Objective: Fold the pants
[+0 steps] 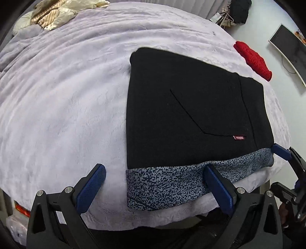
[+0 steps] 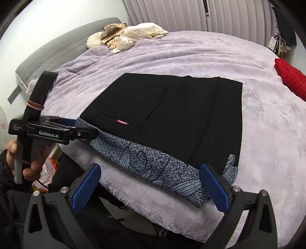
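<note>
My left hand-held gripper (image 1: 154, 188) fills the bottom of the frame, its blue pads (image 1: 89, 188) spread wide around the speckled waistband (image 1: 172, 183) at the near edge of the bed (image 1: 57, 105). My right hand-held gripper (image 2: 151, 188) is spread too, straddling the waistband's other end. The folded black pants (image 1: 187, 107) lie flat at centre frame (small red label (image 1: 239, 137) near the pocket). A red knit (image 1: 252, 59) sits at upper right, a heap of cream laundry (image 1: 55, 11) at upper left.
</note>
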Demonstrator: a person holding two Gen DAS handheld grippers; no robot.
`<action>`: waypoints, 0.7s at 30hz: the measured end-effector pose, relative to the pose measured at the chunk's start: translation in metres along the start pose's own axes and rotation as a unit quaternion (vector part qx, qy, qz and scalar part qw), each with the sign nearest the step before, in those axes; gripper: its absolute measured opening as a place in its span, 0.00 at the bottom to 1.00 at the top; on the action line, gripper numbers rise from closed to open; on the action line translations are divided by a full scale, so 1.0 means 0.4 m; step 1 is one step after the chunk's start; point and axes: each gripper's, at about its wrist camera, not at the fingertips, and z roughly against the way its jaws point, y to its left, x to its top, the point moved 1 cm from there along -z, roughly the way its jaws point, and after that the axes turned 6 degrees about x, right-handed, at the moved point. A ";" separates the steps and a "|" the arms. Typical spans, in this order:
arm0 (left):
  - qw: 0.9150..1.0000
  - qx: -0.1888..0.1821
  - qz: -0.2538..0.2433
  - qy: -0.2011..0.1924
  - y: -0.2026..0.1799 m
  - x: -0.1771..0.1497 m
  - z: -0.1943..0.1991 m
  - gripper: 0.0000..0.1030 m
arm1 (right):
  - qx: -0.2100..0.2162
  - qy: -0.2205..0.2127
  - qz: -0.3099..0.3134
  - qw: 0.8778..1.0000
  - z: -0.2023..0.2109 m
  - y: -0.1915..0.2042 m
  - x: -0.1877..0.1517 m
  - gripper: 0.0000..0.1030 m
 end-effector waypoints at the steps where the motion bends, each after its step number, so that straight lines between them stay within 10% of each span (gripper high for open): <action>1: 1.000 0.007 -0.004 -0.013 -0.003 0.004 0.016 1.00 | 0.002 -0.004 -0.001 1.000 0.012 0.002 0.002 1.00; 5: 0.998 0.012 0.014 -0.053 0.007 0.039 0.051 1.00 | -0.007 -0.034 0.003 0.999 0.044 0.010 -0.005 1.00; 8: 0.999 0.009 0.043 -0.003 0.029 0.049 -0.015 1.00 | -0.013 0.005 -0.009 1.000 -0.017 -0.014 0.015 1.00; 21: 0.996 0.026 0.080 -0.004 0.097 0.125 -0.016 1.00 | -0.038 0.022 0.008 0.999 -0.072 -0.014 0.087 1.00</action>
